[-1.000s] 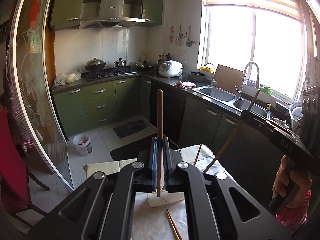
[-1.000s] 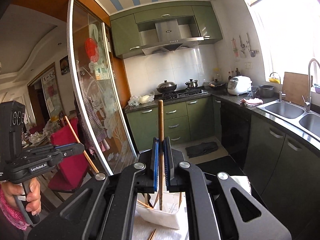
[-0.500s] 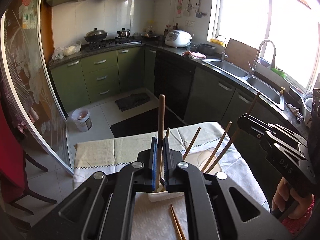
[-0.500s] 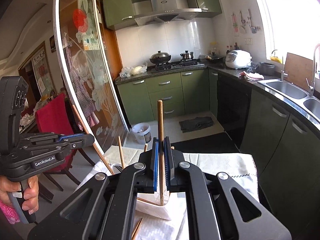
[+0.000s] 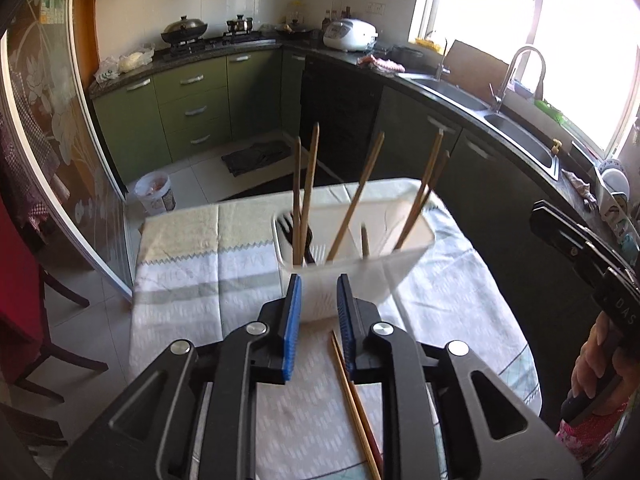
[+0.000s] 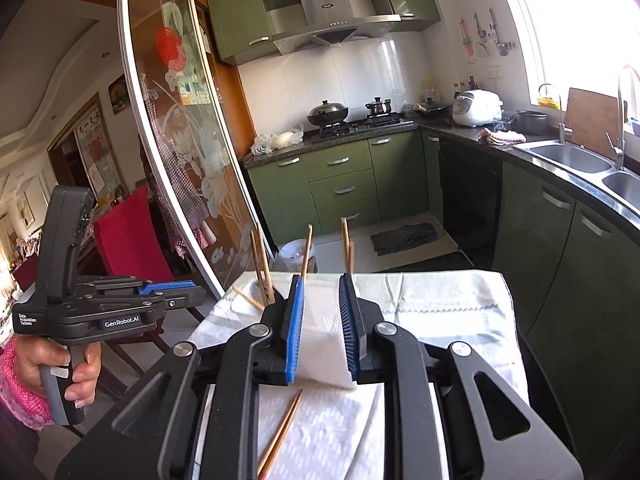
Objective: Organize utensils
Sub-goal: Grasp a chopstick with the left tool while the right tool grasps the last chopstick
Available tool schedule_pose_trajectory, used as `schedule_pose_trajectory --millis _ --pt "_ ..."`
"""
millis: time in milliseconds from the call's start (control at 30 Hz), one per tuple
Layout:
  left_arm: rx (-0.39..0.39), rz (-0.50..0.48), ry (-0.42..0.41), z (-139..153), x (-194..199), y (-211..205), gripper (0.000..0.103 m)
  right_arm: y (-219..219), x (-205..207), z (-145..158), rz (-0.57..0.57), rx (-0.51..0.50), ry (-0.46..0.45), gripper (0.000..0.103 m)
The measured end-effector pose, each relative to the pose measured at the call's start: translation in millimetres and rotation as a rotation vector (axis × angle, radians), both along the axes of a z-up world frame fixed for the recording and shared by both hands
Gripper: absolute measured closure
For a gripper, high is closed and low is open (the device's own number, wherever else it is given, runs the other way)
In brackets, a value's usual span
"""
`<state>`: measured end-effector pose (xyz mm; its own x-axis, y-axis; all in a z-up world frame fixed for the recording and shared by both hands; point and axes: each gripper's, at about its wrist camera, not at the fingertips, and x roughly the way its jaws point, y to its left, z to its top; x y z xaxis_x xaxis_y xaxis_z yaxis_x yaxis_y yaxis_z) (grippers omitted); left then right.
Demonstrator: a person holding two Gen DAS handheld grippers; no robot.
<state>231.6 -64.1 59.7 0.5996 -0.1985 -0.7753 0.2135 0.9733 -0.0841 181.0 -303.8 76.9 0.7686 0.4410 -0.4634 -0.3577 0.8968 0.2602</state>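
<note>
Pale woven tablecloth (image 5: pixel 180 264) covers table. White rectangular plastic caddy (image 5: pixel 404 256) sits mid-cloth, wooden chopsticks (image 5: pixel 352 204) and black fork (image 5: pixel 285 222) standing inside. Left gripper (image 5: pixel 316 300), right gripper (image 6: pixel 322 304): ribbed blue pads apart, empty. Two loose chopsticks (image 5: pixel 354 400) lie flat near caddy.

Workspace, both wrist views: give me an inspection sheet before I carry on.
Surface: table under a pale tablecloth.
Job's things: white utensil holder with chopsticks upright and a black fork; a loose pair of chopsticks on the cloth.
Clutter: nothing seen.
Grippers: left gripper open, empty; right gripper open, empty.
Cables: nothing seen.
Surroundings: green cabinets, sink, red chair.
</note>
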Motion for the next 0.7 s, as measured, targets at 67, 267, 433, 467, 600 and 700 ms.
schedule_pose_trajectory --millis 67,267,433,467,600,700 --pt "0.006 -0.006 0.07 -32 -12 -2 0.086 -7 -20 -20 -0.014 -0.001 0.015 0.084" --pt "0.024 -0.01 0.273 -118 -21 -12 0.086 -21 -58 -69 -0.038 0.018 0.098 0.084" --pt "0.06 0.002 0.311 -148 -19 -27 0.086 -31 -74 -86 -0.064 0.039 0.116 0.084" --pt "0.062 0.006 0.32 -153 -19 -29 0.086 -32 -77 -89 -0.066 0.044 0.12 0.084" --pt "0.066 0.012 0.346 -162 -19 -32 0.086 -38 -83 -98 -0.066 0.063 0.143 0.076" --pt "0.064 0.01 0.347 -162 -20 -33 0.086 -42 -85 -103 -0.069 0.078 0.155 0.076"
